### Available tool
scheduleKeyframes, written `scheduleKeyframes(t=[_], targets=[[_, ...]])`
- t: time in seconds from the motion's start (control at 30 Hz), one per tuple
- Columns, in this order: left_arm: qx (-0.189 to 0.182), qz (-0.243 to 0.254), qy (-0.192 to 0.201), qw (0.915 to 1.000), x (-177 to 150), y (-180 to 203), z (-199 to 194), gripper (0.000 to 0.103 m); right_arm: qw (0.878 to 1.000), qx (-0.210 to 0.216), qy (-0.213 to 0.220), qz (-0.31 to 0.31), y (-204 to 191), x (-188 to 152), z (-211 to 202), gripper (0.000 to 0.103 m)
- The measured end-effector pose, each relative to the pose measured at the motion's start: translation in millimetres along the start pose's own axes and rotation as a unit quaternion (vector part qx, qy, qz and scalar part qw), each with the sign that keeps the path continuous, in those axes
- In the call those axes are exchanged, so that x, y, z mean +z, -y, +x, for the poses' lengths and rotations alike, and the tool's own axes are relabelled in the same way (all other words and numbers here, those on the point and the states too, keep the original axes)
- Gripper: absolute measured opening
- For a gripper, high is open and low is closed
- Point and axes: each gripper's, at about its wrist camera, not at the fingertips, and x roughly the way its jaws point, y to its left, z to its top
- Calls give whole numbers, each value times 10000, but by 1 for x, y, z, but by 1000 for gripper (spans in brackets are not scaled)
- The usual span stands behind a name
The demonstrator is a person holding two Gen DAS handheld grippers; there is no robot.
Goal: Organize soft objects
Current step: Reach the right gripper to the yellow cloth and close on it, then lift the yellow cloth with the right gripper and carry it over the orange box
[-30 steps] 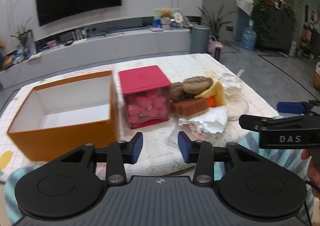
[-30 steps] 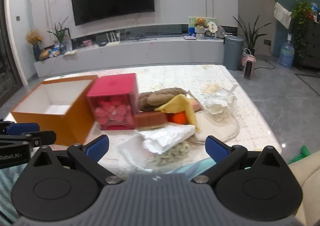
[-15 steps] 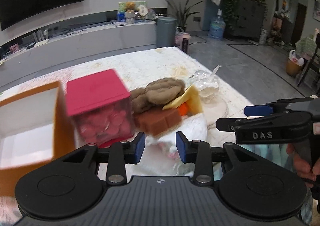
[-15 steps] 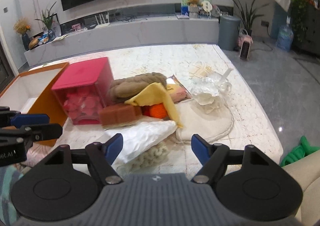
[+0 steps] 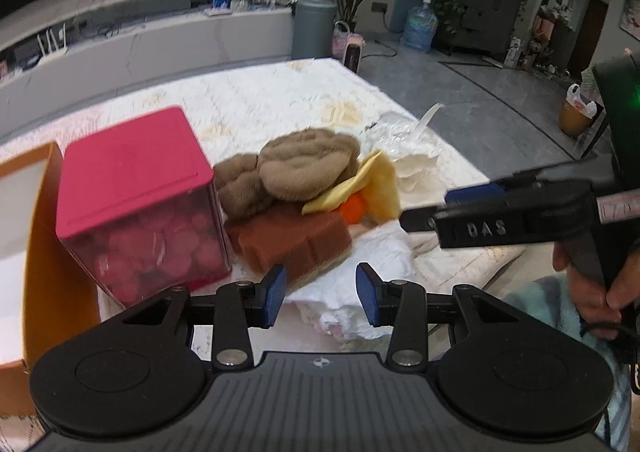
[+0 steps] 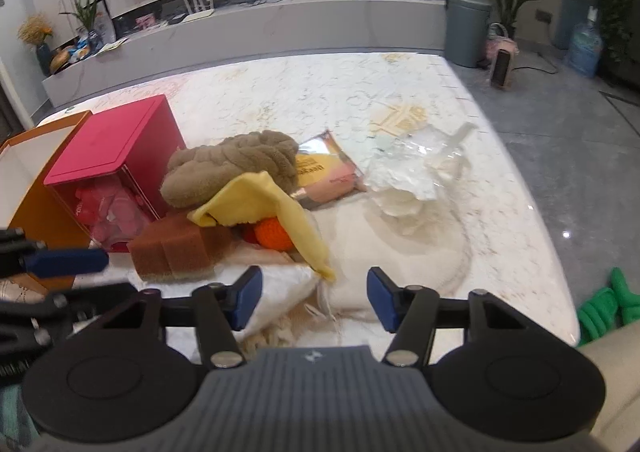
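A pile of soft things lies on the white table: a brown plush (image 5: 308, 166) (image 6: 236, 166), a yellow cloth (image 5: 372, 182) (image 6: 264, 208), an orange knitted ball (image 5: 354, 209) (image 6: 272, 234), a brown sponge block (image 5: 296, 240) (image 6: 176, 250), and white cloth (image 5: 360, 280) (image 6: 280, 284). My left gripper (image 5: 320, 294) is open and empty, just short of the sponge and white cloth. My right gripper (image 6: 314, 298) is open and empty over the white cloth's edge; it also shows in the left wrist view (image 5: 460, 208).
A pink lidded box (image 5: 136, 192) (image 6: 116, 156) of pink items stands left of the pile, next to an open orange box (image 5: 44, 252) (image 6: 36, 192). A snack packet (image 6: 324, 172), crumpled clear plastic (image 6: 416, 172) and a cream mat (image 6: 400, 248) lie to the right.
Both grippers have moved forward toward the pile, which now looks larger. The left view swung right, away from the orange box. The right jaws have narrowed but stay open.
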Motion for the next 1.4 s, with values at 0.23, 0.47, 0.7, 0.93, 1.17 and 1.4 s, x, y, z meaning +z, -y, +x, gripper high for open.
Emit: scheduleKeyframes(t=[0.23, 0.47, 0.7, 0.93, 1.17, 1.4], targets=[[29, -156, -36, 9999, 2, -12, 0, 49, 9995, 22, -24, -304, -12, 20, 33, 48], [130, -399, -169, 9990, -12, -27, -4, 57, 9988, 261, 139, -403, -21, 27, 44, 3], [171, -318, -329, 9988, -30, -24, -8, 72, 9974, 219, 619, -306, -24, 18, 5, 0], [358, -359, -607, 9969, -41, -33, 16, 77, 9958, 407, 818, 26, -30, -4, -38, 0], [262, -853, -790, 9929, -44, -53, 42, 77, 9977, 604, 170, 248, -43, -21, 1, 0], [413, -584, -723, 9948, -45, -46, 47, 54, 9973, 603, -181, 382, -39, -20, 22, 0]])
